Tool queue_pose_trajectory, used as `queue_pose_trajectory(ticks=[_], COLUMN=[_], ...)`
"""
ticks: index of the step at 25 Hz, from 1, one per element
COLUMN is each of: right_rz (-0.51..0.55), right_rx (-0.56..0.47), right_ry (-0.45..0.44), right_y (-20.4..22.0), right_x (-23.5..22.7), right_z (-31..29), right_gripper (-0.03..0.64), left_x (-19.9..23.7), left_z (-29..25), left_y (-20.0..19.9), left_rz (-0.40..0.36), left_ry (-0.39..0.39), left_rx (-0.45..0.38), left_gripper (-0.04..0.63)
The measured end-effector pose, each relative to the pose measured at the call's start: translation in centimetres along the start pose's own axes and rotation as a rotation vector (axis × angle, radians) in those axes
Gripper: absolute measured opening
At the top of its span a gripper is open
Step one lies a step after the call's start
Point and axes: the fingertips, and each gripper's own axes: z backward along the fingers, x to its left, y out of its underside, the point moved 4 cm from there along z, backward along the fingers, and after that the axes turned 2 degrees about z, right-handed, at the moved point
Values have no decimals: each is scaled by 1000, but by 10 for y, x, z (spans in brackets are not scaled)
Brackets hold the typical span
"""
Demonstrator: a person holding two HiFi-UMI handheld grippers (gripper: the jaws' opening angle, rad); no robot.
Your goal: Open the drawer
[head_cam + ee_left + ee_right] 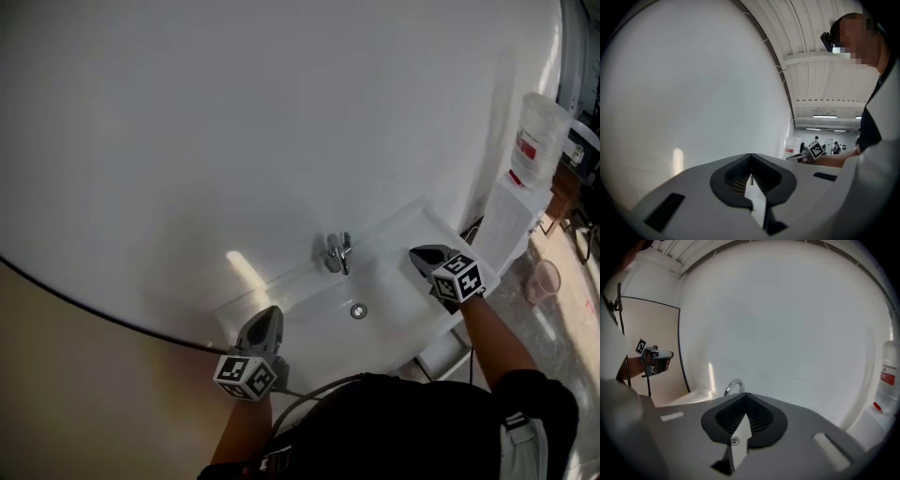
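Head view first: your left gripper (271, 314) and right gripper (420, 254) are both held over a white rectangular ceramic washbasin (412, 217), one towards each end of it. The chrome metal tap (337, 253) sits between them, up and right of the left one, left of the right one. The small round metal drain (358, 310) is a bit nearer you. Ahead of both grippers is a huge round white wall panel with a thin dark rim (281, 122). Off to the right of your right gripper, a clear plastic water bottle with a red label (542, 131) sits on a white stand (511, 225). As for the drawer: a white boxy front (439, 356) peeks out under the basin, below your right gripper (can't tell if that's actually it).

Left gripper view: the jaws are pressed together at the tips, with nothing between them. The round panel fills everything ahead and to the left. Your right gripper's marker cube (815, 149) shows off to the right, well apart.

Right gripper view: same deal, jaws pressed together and empty. The tap's curved spout (733, 386) pokes up just beyond the tips, slightly left. Your left gripper (656, 359) is far left, against a beige wall (651, 324). The bottle (887, 373) is at the far right edge.
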Motion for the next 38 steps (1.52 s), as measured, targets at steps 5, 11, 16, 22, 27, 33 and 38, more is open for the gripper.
queue_pose_trajectory(ticks=[5, 11, 16, 22, 27, 33, 38], right_rz=[31, 49, 92, 84, 68, 68, 84], right_rx=[-38, -77, -104, -111, -118, -111, -118], right_ry=[-166, -330, -400, -433, -434, -435, -424], right_y=[-42, -73, -80, -75, -76, -67, -66], right_x=[66, 152, 206, 234, 233, 224, 218], right_z=[-62, -118, -139, -150, -150, -145, -142], right_gripper=[0, 1, 0, 0, 0, -2, -2], left_x=[43, 72, 79, 88, 95, 91, 89], left_z=[73, 147, 190, 223, 217, 197, 189], left_y=[-7, -5, -1, 1, -5, -8, -7], left_rz=[3, 34, 40, 48, 53, 46, 44], left_ry=[-194, -357, -437, -483, -473, -423, -401], left_rx=[-38, -69, -82, -84, -86, -86, -79], left_gripper=[0, 0, 0, 0, 0, 0, 0])
